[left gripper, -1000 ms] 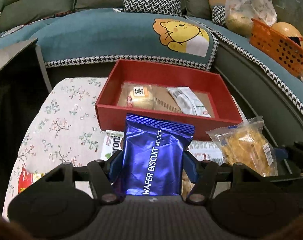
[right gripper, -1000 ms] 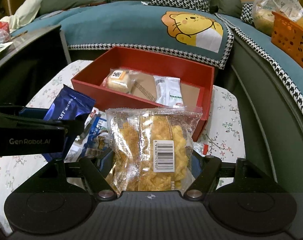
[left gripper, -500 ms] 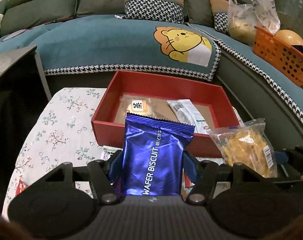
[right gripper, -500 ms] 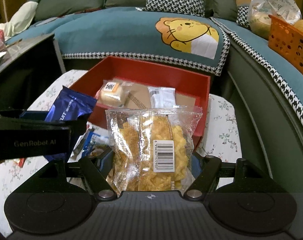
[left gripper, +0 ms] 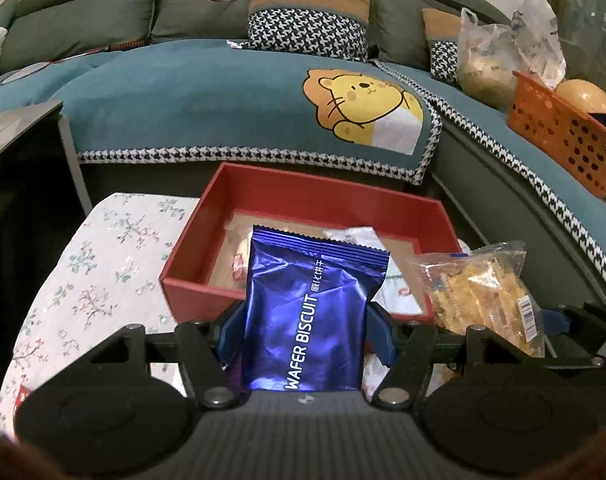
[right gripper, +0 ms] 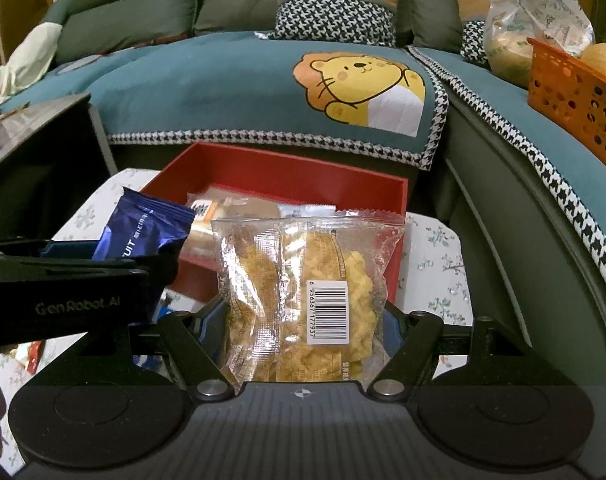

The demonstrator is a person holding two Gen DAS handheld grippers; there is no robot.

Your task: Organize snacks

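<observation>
Home living room: cushioned sofa (left gripper: 183,92), floral tablecloth (left gripper: 83,272).

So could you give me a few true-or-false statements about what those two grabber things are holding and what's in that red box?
1. The left gripper is clamped on a blue wafer biscuit packet. True.
2. The right gripper is empty. False: it holds a clear bag of yellow snacks.
3. The red box has no snacks in it. False: at least two wrapped snacks lie inside.
4. An orange basket sits on the sofa. True.
5. The red box stands on a flowered cloth. True.
</observation>
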